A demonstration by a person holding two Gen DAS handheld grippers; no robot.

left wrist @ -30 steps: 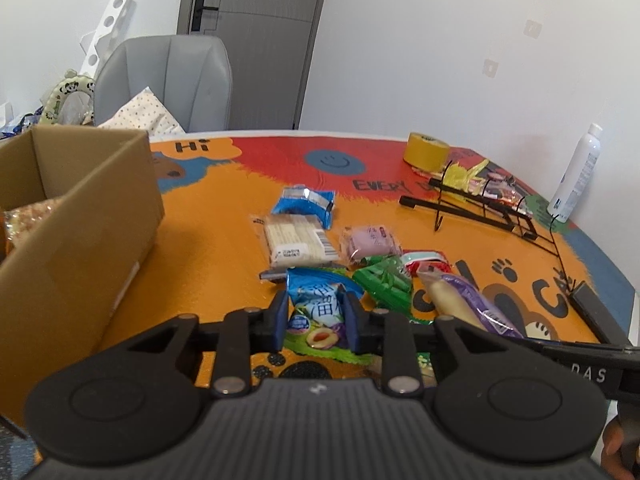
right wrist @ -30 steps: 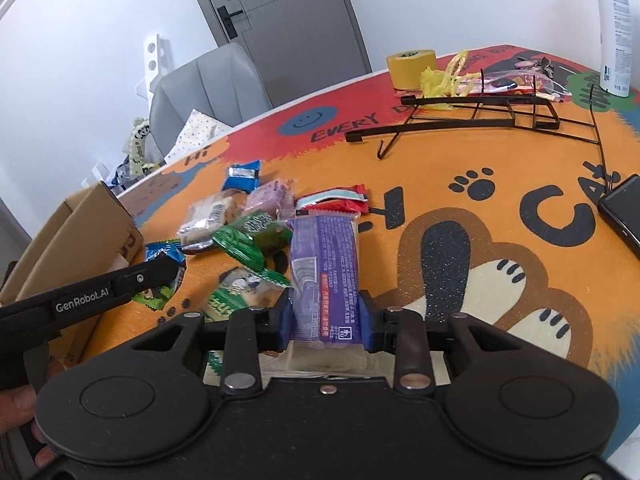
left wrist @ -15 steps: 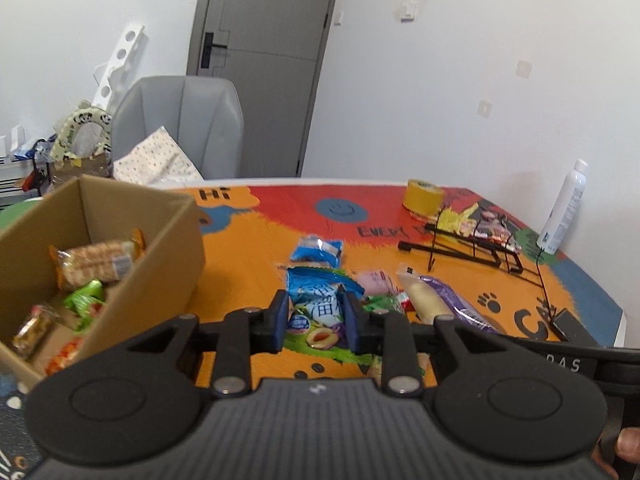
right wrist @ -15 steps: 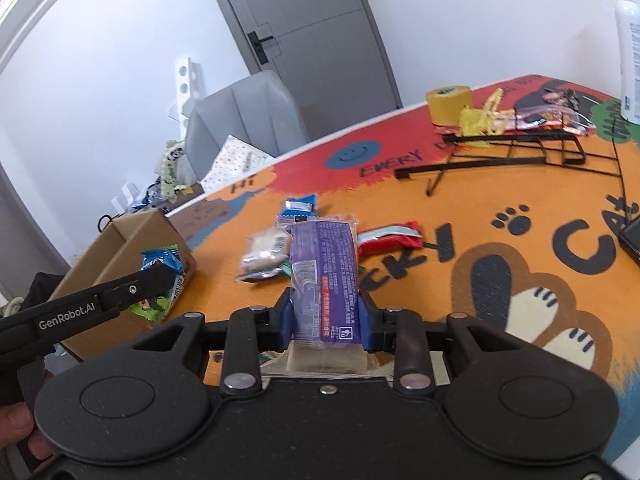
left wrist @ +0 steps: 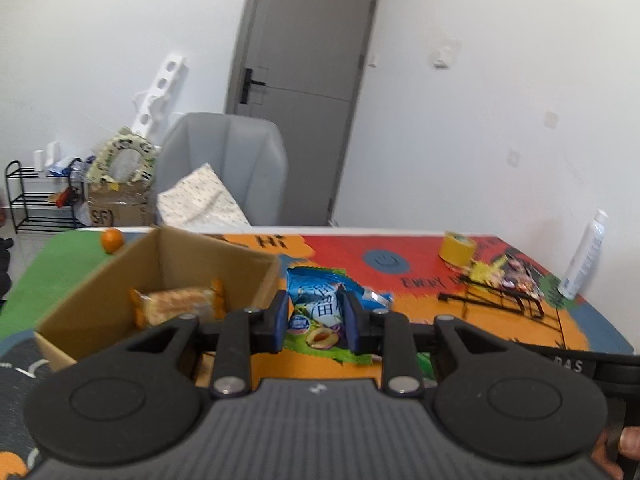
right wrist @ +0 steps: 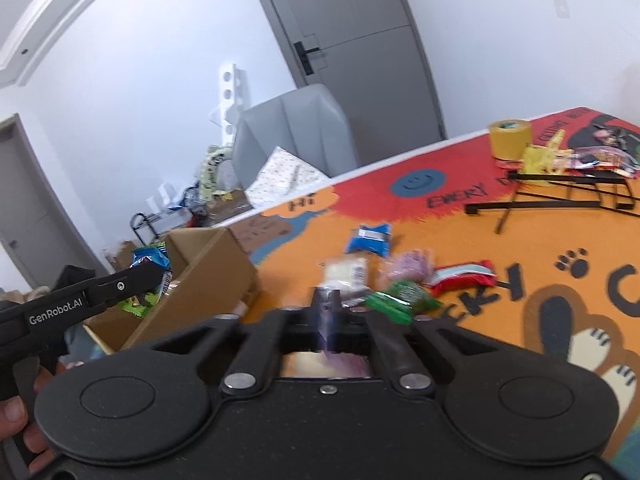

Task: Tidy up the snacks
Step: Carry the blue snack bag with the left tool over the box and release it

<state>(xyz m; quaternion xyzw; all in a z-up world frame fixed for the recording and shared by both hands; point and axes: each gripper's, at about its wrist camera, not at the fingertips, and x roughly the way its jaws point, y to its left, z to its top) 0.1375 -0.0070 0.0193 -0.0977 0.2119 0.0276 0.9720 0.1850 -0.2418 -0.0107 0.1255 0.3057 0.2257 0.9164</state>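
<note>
My left gripper (left wrist: 316, 316) is shut on a blue and green plum candy bag (left wrist: 320, 292), held in the air just right of the open cardboard box (left wrist: 100, 280). An orange-ended snack bar (left wrist: 176, 306) lies inside that box. In the right wrist view the left gripper (right wrist: 152, 276) hangs over the box (right wrist: 212, 276) corner. My right gripper (right wrist: 329, 304) is closing tight, with only a thin blurred strip of the purple snack packet (right wrist: 344, 360) between its jaws. Blue (right wrist: 370, 240), white (right wrist: 348, 274), pink (right wrist: 410, 266), red (right wrist: 464, 278) and green (right wrist: 400, 300) packets lie on the table.
A yellow tape roll (right wrist: 510, 138), a black wire rack (right wrist: 560, 192) and more wrappers sit at the table's far right. A white bottle (left wrist: 582, 256) stands at the right edge. An orange fruit (left wrist: 111, 240) lies behind the box, with a grey chair (left wrist: 224, 160) beyond.
Both grippers rose. The left one carried the candy bag leftward up beside the box, whose inside came into view. The right jaws closed much narrower, and the purple packet no longer spans them.
</note>
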